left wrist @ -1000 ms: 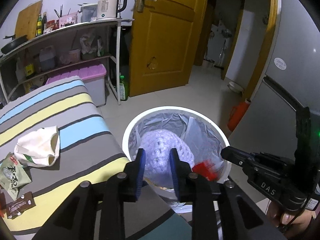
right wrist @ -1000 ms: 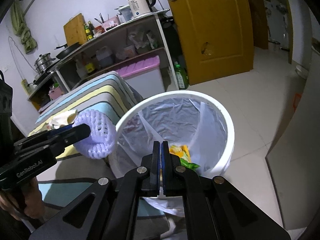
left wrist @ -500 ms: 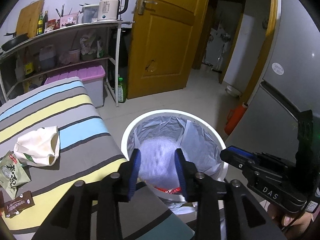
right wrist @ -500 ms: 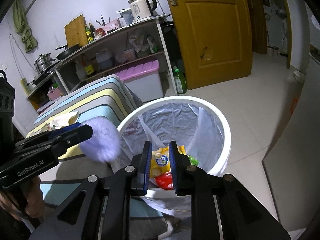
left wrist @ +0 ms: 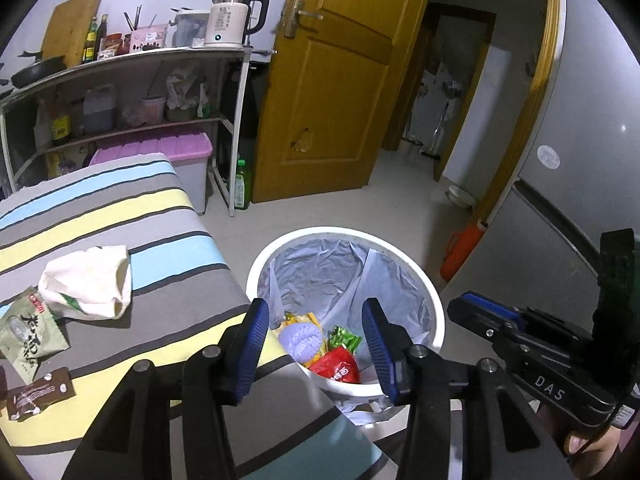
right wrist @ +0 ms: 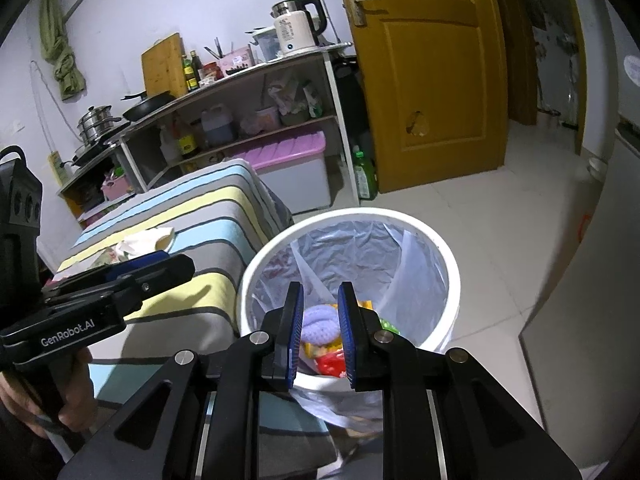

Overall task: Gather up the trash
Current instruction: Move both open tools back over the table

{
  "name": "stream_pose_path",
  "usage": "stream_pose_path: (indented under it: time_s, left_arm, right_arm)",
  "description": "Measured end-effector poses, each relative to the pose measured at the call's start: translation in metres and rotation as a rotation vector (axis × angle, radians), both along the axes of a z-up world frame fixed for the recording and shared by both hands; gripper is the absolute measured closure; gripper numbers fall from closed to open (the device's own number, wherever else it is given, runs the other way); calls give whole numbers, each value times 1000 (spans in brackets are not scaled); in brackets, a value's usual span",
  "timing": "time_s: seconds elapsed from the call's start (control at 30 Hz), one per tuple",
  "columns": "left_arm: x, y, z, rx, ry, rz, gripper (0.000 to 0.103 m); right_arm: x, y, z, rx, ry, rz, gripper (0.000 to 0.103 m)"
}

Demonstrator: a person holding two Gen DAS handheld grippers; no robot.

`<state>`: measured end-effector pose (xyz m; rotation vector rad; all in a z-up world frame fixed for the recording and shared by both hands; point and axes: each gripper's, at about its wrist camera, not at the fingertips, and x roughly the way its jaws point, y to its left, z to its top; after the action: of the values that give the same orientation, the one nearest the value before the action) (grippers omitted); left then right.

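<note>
Bin stock: purple foam fruit net, red packet, yellow wrapper; outstanding on striped surface: cream bag, green packet, brown wrapper; left tool wide apart, right tool slightly apart, both empty.

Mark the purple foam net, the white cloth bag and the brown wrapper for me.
purple foam net [left wrist: 301, 338]: left wrist view, middle of its ribbed top, inside the bin.
white cloth bag [left wrist: 90, 280]: left wrist view, centre of the crumpled cloth.
brown wrapper [left wrist: 40, 394]: left wrist view, middle of its printed face.
</note>
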<state>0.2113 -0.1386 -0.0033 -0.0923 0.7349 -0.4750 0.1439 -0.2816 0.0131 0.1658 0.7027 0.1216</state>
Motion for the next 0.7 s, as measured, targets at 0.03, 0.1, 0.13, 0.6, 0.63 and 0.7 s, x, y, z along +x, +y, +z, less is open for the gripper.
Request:
stream_pose_path:
  time_s: [0.03, 0.1, 0.13, 0.6, 0.63, 0.7]
  left_arm:
    - [-2, 3, 2, -5, -3, 3, 55]
    - [-9, 9, 5, -14, -13, 12, 55]
    - [-13, 14, 8, -20, -17, 18, 55]
    - [-73, 73, 38, -54, -110, 124, 55]
    - [-78, 78, 39, -55, -113, 138, 55]
    - [-84, 87, 40, -54, -119, 158, 55]
  right_arm:
    - [-1, 2, 2, -2, -6, 6, 85]
    - [-5, 7, 7, -10, -19, 18, 85]
    - [-8, 11, 10, -14, -27, 27, 85]
    - [-31, 65, 36, -43, -92, 150, 75]
    - [-33, 70, 37, -44, -99, 158, 73]
    - [-37, 77, 39, -48, -108, 172, 71]
